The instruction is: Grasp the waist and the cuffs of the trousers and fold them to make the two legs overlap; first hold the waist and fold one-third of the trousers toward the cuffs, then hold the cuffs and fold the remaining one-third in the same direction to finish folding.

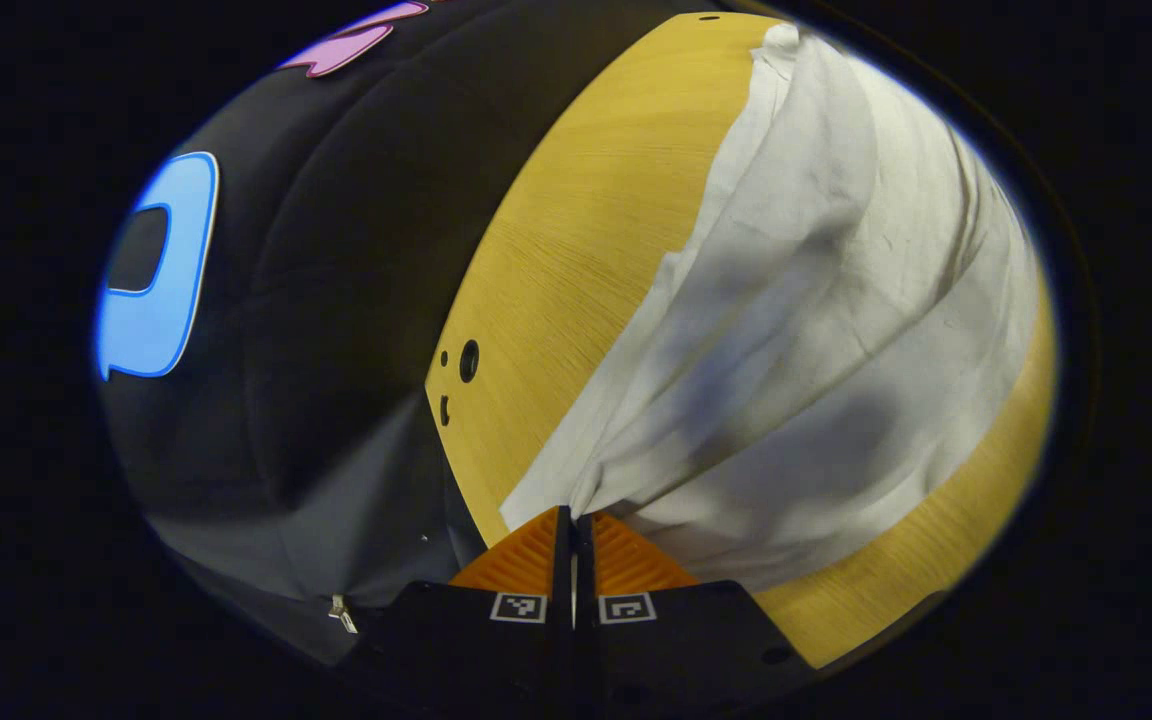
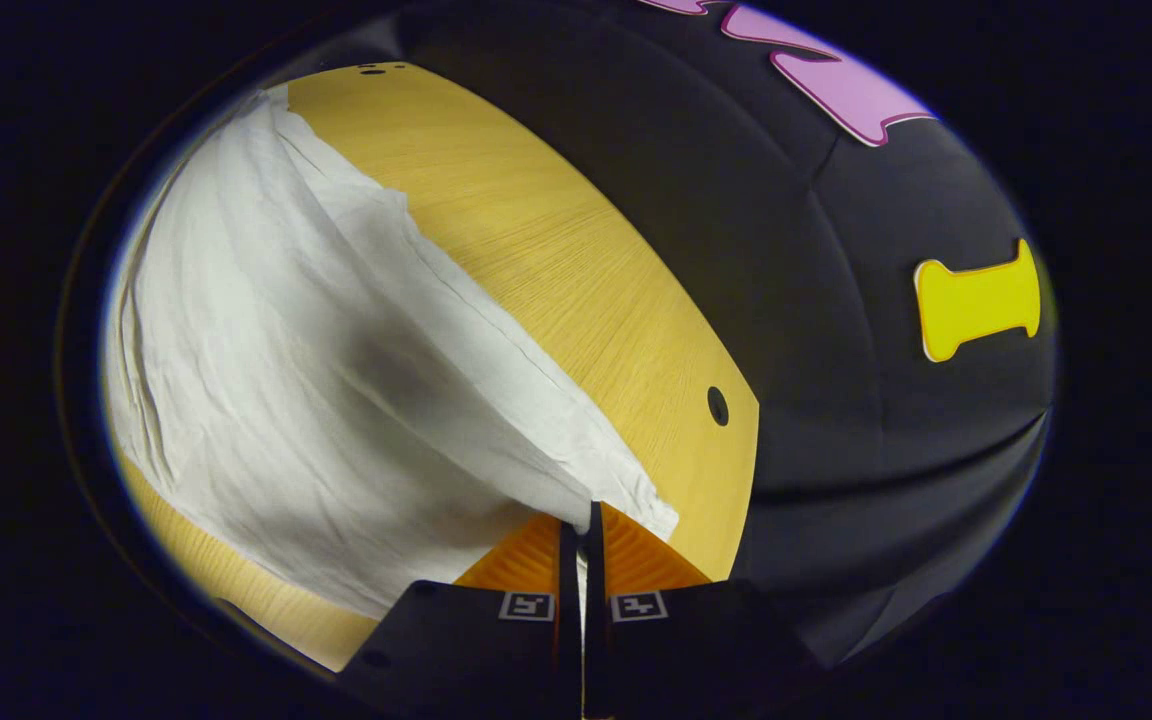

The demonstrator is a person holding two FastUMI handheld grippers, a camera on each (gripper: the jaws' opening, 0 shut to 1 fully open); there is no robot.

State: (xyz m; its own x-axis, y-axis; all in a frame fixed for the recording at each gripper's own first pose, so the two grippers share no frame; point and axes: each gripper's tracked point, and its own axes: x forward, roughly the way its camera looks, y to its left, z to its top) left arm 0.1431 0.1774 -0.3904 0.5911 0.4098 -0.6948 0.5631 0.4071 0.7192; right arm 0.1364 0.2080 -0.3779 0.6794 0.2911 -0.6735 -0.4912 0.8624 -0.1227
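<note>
My left gripper (image 1: 572, 520) pinches a trousers (image 1: 796, 330) corner lifted off the table (image 1: 576, 250); my right gripper (image 2: 584, 525) seems clamped on the other. Uneven pulling could slip the thin cloth free or skew the fold.

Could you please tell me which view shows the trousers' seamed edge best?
The right gripper view: the trousers' seamed edge runs sharp against the table down to the jaws. The left gripper view shows the trousers mostly as shadowed folds.
</note>
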